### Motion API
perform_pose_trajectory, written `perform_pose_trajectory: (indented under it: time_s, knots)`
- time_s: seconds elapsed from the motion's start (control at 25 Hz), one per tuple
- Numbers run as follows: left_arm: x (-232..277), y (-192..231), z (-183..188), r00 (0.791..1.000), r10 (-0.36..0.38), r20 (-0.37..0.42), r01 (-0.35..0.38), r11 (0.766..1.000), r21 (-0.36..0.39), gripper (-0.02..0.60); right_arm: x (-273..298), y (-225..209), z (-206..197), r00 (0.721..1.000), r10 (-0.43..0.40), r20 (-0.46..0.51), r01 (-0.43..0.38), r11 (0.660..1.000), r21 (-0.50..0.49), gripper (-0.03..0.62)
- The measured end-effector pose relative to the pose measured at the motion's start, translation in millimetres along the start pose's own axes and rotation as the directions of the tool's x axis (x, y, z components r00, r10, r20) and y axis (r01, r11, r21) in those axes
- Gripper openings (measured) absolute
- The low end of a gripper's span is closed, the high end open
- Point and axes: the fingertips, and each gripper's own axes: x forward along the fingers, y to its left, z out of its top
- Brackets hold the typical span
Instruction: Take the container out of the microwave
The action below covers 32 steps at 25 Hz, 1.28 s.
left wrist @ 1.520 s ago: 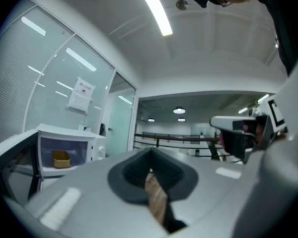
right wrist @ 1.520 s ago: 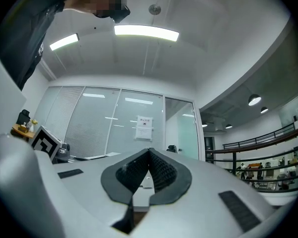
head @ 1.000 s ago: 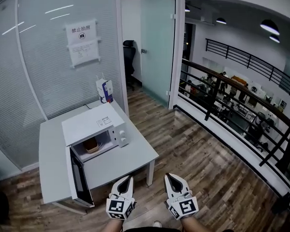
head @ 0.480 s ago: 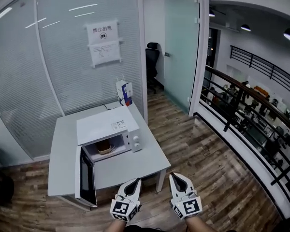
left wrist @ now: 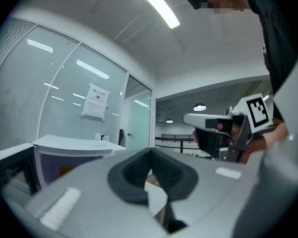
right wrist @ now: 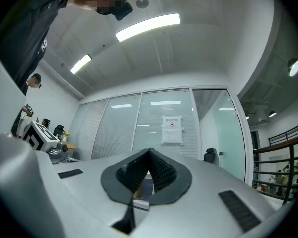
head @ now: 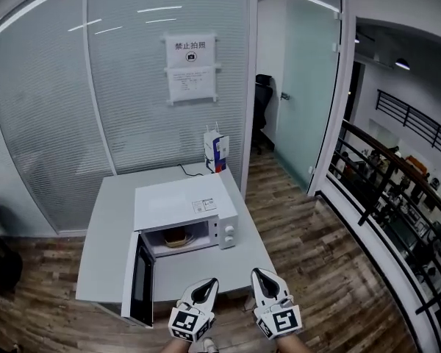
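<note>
- The microwave [head: 178,204] is sitting on the white tabletop [head: 106,230] with its door [head: 141,278] swinging wide toward the person, so the opening step is looking done.
- The container [head: 178,236], a brownish thing too small to make out in detail, is resting inside the open cavity, toward the middle of its floor; nothing is touching it.
- The left gripper [head: 206,290] is hovering off the near edge of the tabletop, well apart from the cavity. Its jaws are pressing together with nothing between them.
- The right gripper [head: 263,279] is hanging just beside the left one, also short of the tabletop. Its jaws are meeting pad to pad and carrying nothing.
- By my judgement the task is sitting at its early approach: the reach into the cavity, the spreading of the jaws, the grip on the container and the lift out are all remaining.
- Counting the task's things: 1 microwave, 1 open door, 1 container, 2 grippers, 1 tabletop.
- Counting the rest: 1 carton [head: 216,151] is standing upright at the far edge of the tabletop, behind the microwave, and 1 paper sign [head: 191,66] is hanging on the glass wall beyond it.
</note>
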Motion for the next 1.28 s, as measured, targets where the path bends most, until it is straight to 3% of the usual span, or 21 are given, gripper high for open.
perform_pose_trajectory:
  time_s: [0.56, 0.96, 1.28]
  knots:
    - [35.2, 102.8, -14.1, 0.996, 0.089, -0.03, -0.089, 0.996, -0.006, 0.005, 103.1, 4.8, -40.1, 0.997, 0.056, -0.049, -0.056, 0.998, 0.008, -0.002]
    - [59.8, 153.7, -27.1, 0.979, 0.199, -0.047, -0.199, 0.98, 0.006, 0.005, 151.0, -9.1, -72.8, 0.989, 0.131, -0.072, -0.128, 0.991, 0.048, -0.002]
    - [57.0, 186.7, -63.8, 0.917, 0.36, -0.174, -0.362, 0.932, 0.02, 0.005, 189.8, 8.5, -120.3, 0.938, 0.31, -0.155, -0.293, 0.948, 0.121, -0.002]
